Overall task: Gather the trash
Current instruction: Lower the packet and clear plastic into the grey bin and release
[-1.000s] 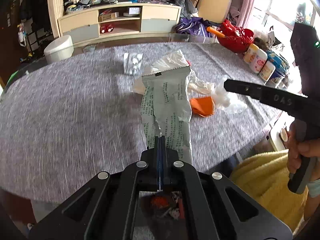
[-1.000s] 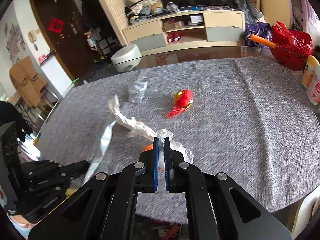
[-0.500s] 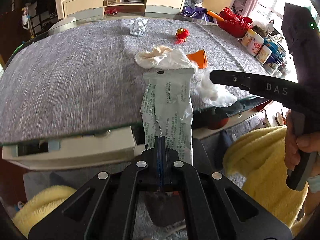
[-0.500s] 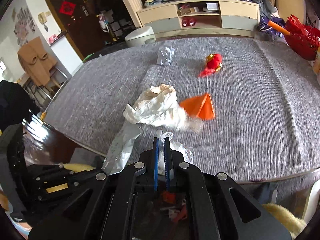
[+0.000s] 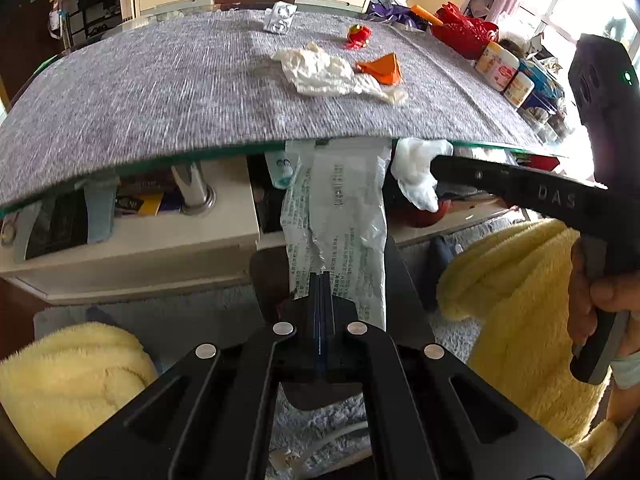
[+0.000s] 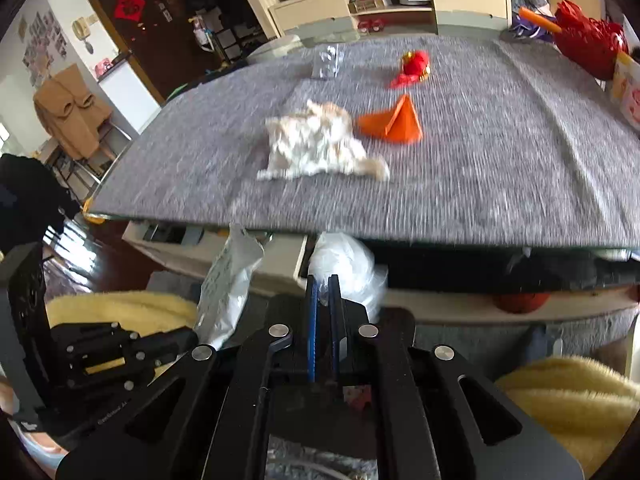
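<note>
My left gripper [image 5: 322, 276] is shut on a long silver printed wrapper [image 5: 340, 208], held below the table's front edge; the wrapper also shows in the right wrist view [image 6: 230, 280]. My right gripper [image 6: 323, 280] is shut on a crumpled white plastic bag [image 6: 348, 268], also below the edge; the bag shows in the left wrist view [image 5: 416, 168]. On the grey table [image 5: 140, 88] lie a crumpled cream paper [image 5: 320, 70], an orange paper cone [image 5: 382, 68], a red wrapper [image 5: 360, 34] and a clear blister pack [image 5: 280, 18]. A dark bin [image 5: 340, 360] lies under the left gripper.
Jars and boxes [image 5: 508, 76] and a red basket [image 5: 464, 30] stand at the table's right end. A low white shelf [image 5: 132, 232] sits under the table. Yellow fleece legs [image 5: 516, 280] flank the grippers. A TV cabinet [image 6: 392, 4] stands behind.
Both grippers have pulled back and dropped from over the tabletop to below its front edge, each carrying its trash. The cream paper and orange cone stay on the table.
</note>
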The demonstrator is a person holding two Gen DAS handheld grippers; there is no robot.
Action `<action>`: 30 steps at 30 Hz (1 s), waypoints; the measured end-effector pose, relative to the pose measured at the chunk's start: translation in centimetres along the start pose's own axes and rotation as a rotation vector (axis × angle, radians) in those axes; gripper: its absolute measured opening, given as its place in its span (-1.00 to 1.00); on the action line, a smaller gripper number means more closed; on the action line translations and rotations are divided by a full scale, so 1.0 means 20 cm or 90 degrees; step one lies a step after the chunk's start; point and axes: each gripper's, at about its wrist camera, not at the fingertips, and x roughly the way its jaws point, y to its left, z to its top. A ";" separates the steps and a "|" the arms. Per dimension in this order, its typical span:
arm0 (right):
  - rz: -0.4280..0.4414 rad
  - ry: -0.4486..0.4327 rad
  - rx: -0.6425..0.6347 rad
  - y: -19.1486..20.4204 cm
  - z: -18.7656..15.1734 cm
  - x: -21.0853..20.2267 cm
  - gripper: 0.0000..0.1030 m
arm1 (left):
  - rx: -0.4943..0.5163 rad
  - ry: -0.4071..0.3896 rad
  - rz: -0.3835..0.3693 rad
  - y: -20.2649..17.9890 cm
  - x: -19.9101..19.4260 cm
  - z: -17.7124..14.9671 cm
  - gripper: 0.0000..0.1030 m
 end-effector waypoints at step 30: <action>-0.016 0.136 0.056 -0.14 -0.36 0.34 -0.81 | -0.055 0.158 -0.032 0.04 0.42 -0.28 -0.94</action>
